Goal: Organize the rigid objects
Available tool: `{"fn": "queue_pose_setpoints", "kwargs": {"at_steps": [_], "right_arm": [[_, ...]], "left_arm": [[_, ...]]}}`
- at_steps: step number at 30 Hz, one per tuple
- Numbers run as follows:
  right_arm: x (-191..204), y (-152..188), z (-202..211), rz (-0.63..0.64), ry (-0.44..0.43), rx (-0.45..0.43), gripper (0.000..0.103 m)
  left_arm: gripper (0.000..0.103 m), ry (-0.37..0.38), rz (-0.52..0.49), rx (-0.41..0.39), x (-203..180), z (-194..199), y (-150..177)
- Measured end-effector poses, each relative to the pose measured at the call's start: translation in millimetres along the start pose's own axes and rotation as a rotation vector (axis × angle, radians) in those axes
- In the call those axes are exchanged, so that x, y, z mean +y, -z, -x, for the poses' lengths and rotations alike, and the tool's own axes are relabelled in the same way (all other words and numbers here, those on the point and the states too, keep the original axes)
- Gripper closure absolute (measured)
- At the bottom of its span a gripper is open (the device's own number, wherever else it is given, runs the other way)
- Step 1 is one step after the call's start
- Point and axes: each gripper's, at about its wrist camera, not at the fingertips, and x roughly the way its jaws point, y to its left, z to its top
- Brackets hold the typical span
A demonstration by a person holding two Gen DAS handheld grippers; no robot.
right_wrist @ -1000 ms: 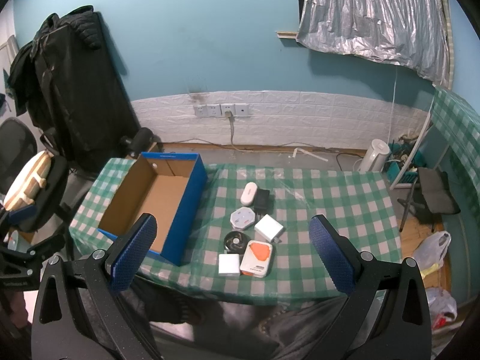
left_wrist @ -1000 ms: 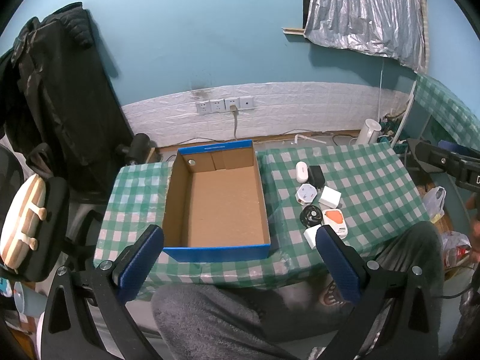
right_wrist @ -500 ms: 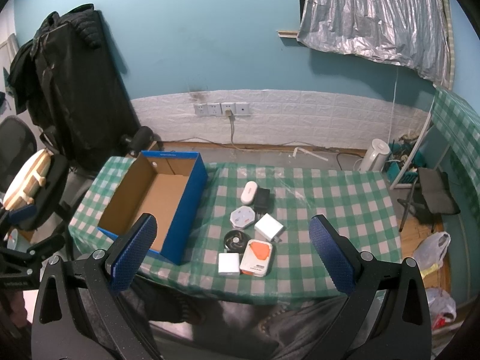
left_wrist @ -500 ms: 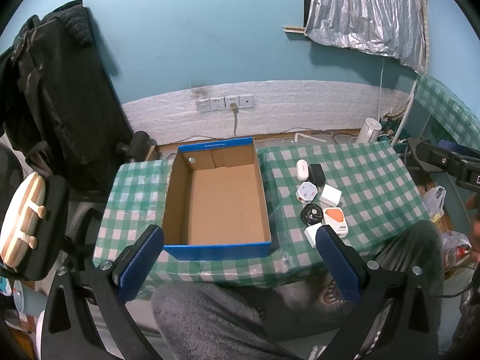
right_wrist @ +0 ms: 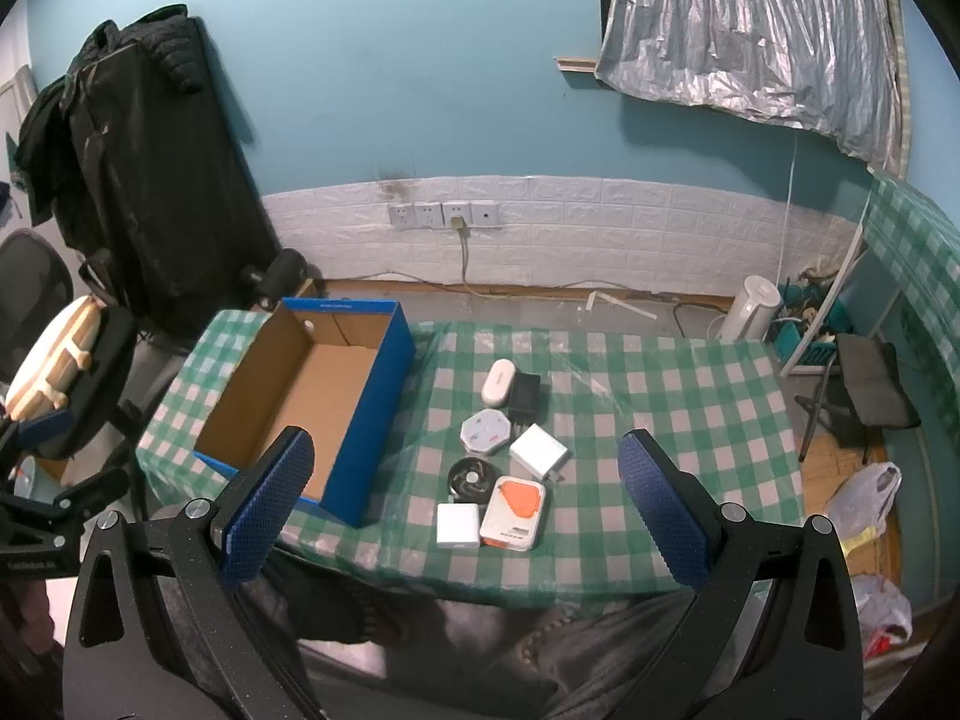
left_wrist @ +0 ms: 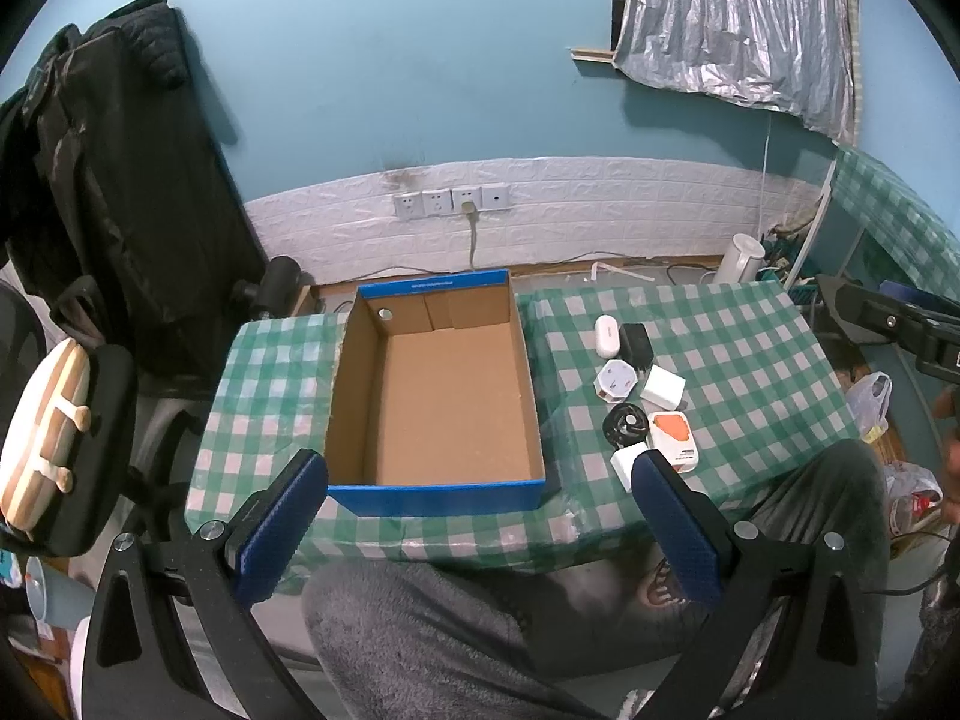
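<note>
1. Both tools are idling: the left hand-held gripper (left_wrist: pixel 480 531) and the right hand-held gripper (right_wrist: pixel 465 513) are hanging spread wide with nothing between the pads, held back on your side of the surface (right_wrist: pixel 678 420).
2. The blue box (right_wrist: pixel 366 408) is sitting empty and open-topped; use it as your landmark. All the pieces are lying in a tight cluster just right of it.
3. Far end of the cluster: the white oval case (right_wrist: pixel 499 382), touching the black adapter (right_wrist: pixel 525 393). The case is looking smooth and rounded, so it is probably slippery; pinch it across its short width.
4. Middle: the hexagonal plug (right_wrist: pixel 485 432) and the white cube charger (right_wrist: pixel 538 452). Both are looking like light, stiff plastic; take the flat opposite sides. The charger's prongs are pointing away from the box, so avoid them.
5. Near end: the black round disc (right_wrist: pixel 473 479), the small white square (right_wrist: pixel 458 525) and the orange-and-white device (right_wrist: pixel 513 513), the last two touching. They are lying low and flat, so you are likely needing to come straight down and grip the edges.
6. I'm judging nothing here fragile or heavy. Crowding is the main risk: start with an outer piece so the pads aren't knocking its neighbours.
</note>
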Motion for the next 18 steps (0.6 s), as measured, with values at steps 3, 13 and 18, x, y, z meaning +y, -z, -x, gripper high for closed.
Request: {"fn": "queue_pose_setpoints", "kwargs": {"at_steps": [3, 13, 18], "right_arm": [[0.5, 0.6, -0.7, 0.003, 0.0, 0.001, 0.002], [3.4, 12.1, -17.7, 0.016, -0.027, 0.054, 0.002], [0.8, 8.8, -40.2, 0.029, -0.066, 0.112, 0.002]], "left_arm": [[0.001, -0.002, 0.003, 0.008, 2.0, -2.7, 0.0], [0.001, -0.011, 0.043, 0.076, 27.6, -34.4, -7.0], [0.001, -0.045, 0.065, 0.118, 51.2, -56.7, -16.3]]}}
